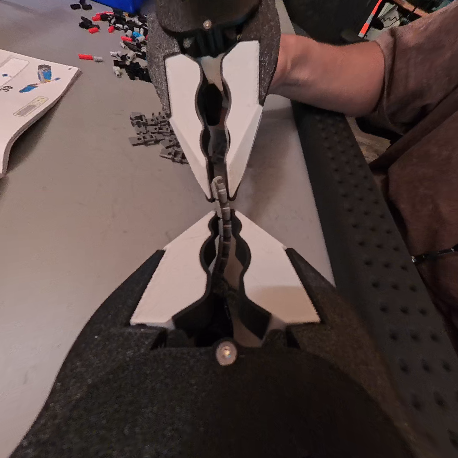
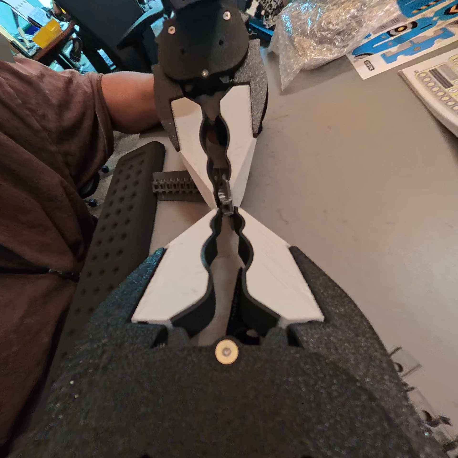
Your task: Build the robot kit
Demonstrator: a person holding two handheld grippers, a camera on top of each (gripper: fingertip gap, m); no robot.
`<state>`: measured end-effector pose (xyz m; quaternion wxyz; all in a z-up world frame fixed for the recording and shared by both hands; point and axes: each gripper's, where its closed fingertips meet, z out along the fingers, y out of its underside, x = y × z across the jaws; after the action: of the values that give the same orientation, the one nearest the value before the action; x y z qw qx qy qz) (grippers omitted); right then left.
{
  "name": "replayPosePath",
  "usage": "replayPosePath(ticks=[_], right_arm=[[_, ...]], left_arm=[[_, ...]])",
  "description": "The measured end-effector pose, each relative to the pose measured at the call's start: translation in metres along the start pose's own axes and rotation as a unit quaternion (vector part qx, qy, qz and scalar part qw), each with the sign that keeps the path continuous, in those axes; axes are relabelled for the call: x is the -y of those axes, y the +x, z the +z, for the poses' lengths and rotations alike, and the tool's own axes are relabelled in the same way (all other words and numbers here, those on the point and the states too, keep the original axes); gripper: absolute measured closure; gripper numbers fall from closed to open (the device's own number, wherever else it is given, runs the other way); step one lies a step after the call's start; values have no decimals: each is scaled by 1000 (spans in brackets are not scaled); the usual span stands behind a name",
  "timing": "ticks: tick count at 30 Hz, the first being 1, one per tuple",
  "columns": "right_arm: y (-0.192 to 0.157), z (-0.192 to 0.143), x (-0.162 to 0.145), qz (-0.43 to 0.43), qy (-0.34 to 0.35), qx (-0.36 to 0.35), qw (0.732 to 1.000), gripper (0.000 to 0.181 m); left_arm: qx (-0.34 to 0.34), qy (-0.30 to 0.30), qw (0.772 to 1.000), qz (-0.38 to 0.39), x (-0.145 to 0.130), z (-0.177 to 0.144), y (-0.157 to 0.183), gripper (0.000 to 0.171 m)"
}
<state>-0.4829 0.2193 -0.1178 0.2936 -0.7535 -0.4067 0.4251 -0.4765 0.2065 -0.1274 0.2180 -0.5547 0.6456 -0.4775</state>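
I am clenching my left gripper [image 1: 224, 218] and right gripper [image 2: 226, 210] tip to tip on one grey link chain [image 1: 223, 213] above the grey table [image 1: 86, 198].

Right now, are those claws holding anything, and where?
Both hold one grey linked chain of plastic pieces: left claw pinches its lower links, right claw its upper end.

booklet [image 1: 37, 99] | printed marks, not copied | sticker sheet [image 2: 401, 42] | print
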Motion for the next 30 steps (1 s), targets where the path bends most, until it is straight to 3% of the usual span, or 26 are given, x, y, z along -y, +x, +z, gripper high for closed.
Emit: replayPosePath(ticks=[5,11,13,16,18,20,21,24,27,30], right_arm=[[-1,-5,8,-13,21,-11,1000,172],[0,-20,17,-24,39,-35,998,169],[2,-21,23,-23,56,-43,997,160],[9,-13,15,-40,29,-73,996,146],[27,-17,15,-62,21,-142,988,148],[39,-34,27,-56,57,-191,978,167],[41,-44,35,-59,84,-201,974,167],[33,-49,38,-39,105,-159,981,156],[16,-27,26,-26,73,-88,993,153],[19,-13,16,-29,42,-93,994,157]], left_arm=[[-32,24,997,-64,6,-4,-4,164],[-23,47,991,-121,10,-10,-19,164],[-25,59,989,-133,12,-13,-22,164],[-22,52,990,-133,11,-11,-22,164],[-14,52,990,-131,10,-11,-23,164],[-28,59,988,-138,12,-13,-21,164],[-25,59,988,-141,12,-13,-23,164],[-26,56,989,-138,11,-12,-22,164],[-28,61,988,-139,12,-13,-22,164],[-37,73,987,-135,16,-16,-20,164]])
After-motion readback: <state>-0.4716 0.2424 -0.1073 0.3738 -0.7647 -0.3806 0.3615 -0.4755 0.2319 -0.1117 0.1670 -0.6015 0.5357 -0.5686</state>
